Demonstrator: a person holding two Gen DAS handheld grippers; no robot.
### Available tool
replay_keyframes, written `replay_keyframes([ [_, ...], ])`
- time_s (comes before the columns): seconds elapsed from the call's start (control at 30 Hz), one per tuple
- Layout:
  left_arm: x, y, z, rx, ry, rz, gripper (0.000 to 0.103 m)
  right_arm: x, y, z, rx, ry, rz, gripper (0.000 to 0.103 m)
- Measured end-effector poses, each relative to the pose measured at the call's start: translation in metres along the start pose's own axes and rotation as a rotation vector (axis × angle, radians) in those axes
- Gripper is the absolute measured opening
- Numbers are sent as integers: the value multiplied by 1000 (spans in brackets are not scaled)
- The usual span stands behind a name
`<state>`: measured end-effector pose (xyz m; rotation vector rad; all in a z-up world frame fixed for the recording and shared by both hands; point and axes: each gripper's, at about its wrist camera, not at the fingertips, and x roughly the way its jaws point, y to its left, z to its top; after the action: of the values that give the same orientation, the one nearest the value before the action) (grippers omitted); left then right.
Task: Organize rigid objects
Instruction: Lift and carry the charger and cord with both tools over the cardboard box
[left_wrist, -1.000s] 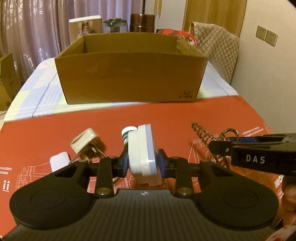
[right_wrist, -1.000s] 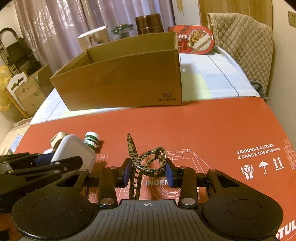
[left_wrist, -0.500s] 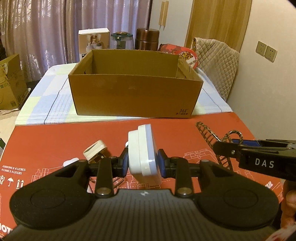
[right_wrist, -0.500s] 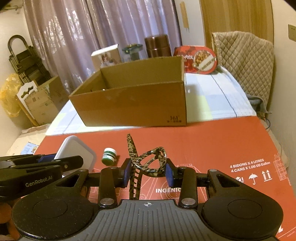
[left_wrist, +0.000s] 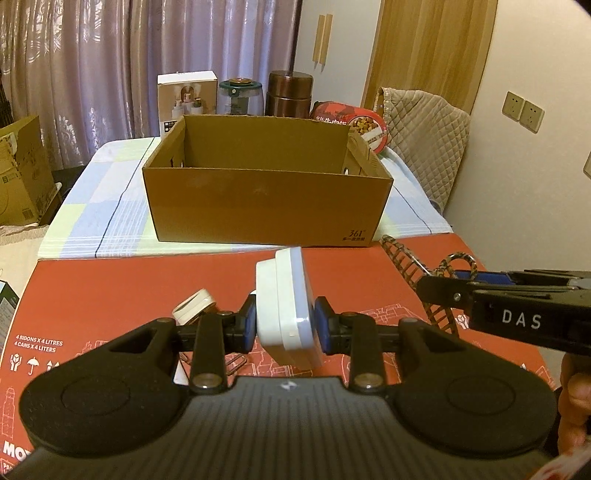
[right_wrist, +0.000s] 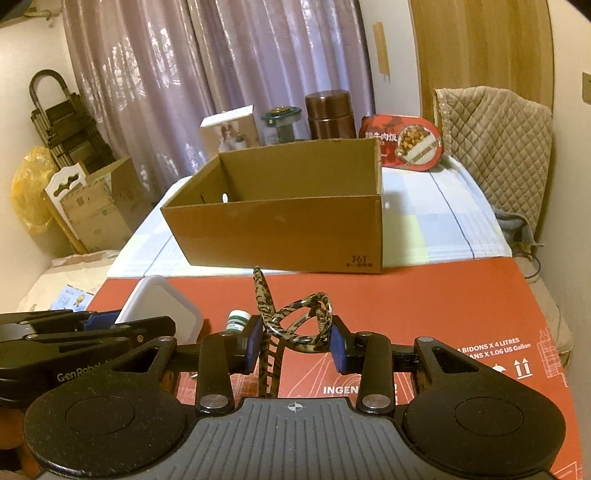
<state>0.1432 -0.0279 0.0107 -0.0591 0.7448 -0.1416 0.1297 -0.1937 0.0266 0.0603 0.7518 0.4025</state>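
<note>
On my left gripper (left_wrist: 284, 325) I have the blue pads pressed against both flat faces of a white lidded container (left_wrist: 286, 306), which stands on edge between them, clear of the red cardboard sheet (left_wrist: 147, 280) that covers the bench below. My right gripper (right_wrist: 293, 341) is clamped on a leopard-print hair claw (right_wrist: 295, 321); its looped part sits between the pads and its toothed part pokes up and forward. From the left wrist view the right gripper shows at the right edge with the claw's teeth sticking out ahead of it, and from the right wrist view the left gripper appears low at the left with the white container's rounded corner above it, so the two are side by side and near each other. On the red sheet under the left gripper I see a small white-capped object (left_wrist: 194, 306), tilted, with thin wire loops beside it; I cannot tell what it is. In the right view a small bottle with a white and green cap (right_wrist: 236, 319) stands on the sheet just beyond the left pad. Ahead of both grippers an open brown cardboard box (left_wrist: 266, 199) sits on a checked cloth (left_wrist: 92, 214), just past the far edge of the red sheet. Behind the box stand a white carton (left_wrist: 186, 99), a glass jar (left_wrist: 240, 96) and a brown canister (left_wrist: 290, 94).
</note>
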Motion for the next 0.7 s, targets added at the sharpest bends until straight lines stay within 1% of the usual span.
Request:
replay_keyframes([
  [0.37, -4, 8, 5, -2, -10, 1, 27, 0, 0, -1, -14, 21, -21, 35],
  [0.7, -3, 14, 24, 13, -29, 4, 27, -2, -4, 9, -31, 12, -29, 35],
])
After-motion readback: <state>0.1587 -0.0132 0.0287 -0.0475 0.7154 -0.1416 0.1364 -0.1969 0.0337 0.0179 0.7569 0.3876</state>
